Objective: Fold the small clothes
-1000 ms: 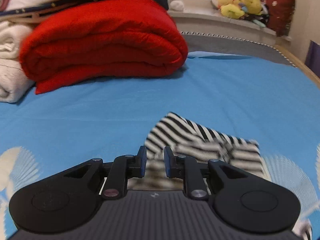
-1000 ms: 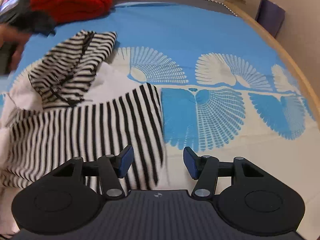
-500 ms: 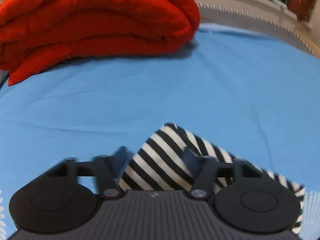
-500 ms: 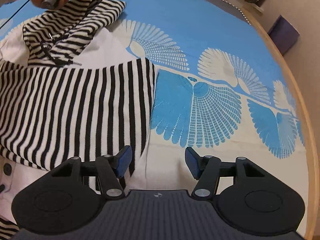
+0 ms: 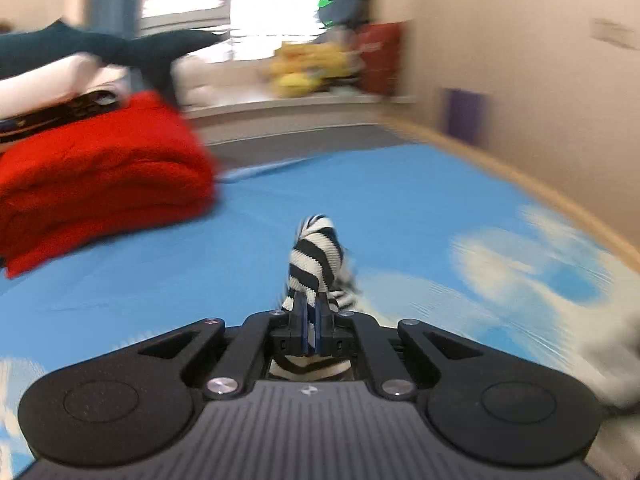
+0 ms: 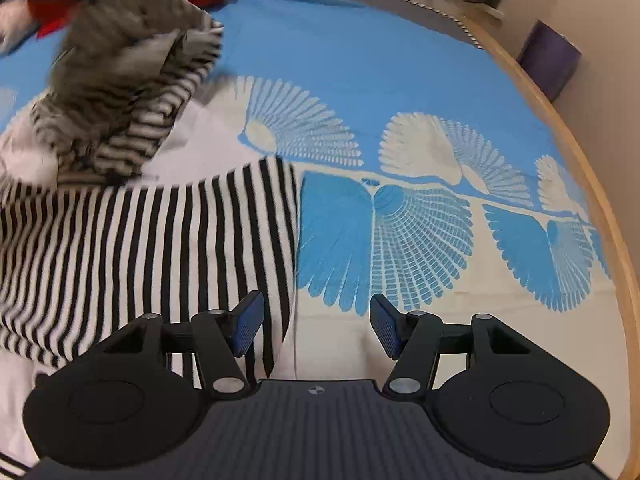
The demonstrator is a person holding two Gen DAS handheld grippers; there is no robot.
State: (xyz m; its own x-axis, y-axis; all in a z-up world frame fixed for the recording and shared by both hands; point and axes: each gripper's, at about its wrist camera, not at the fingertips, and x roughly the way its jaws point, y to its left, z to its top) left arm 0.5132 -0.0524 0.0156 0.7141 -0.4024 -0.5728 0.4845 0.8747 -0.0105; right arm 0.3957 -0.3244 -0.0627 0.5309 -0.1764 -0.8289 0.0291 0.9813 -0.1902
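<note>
Left gripper [image 5: 310, 320]: jaws pinched tight on a bunched fold of the striped top [image 5: 316, 258], lifted off the blue bedsheet [image 5: 400, 208], with the red blanket [image 5: 100, 184] off to the left. In the right wrist view that raised part [image 6: 120, 80] is blurred, upper left. The top's body [image 6: 140, 248] lies flat on the sheet. Right gripper [image 6: 316, 326]: jaws apart, nothing between them, over the hem's right edge. Judgement: folding is barely begun, since one part is lifted and no finished fold is visible.

One striped garment [image 6: 140, 240]; one red blanket [image 5: 100, 176]; two tools [image 5: 311, 312] [image 6: 316, 324].
</note>
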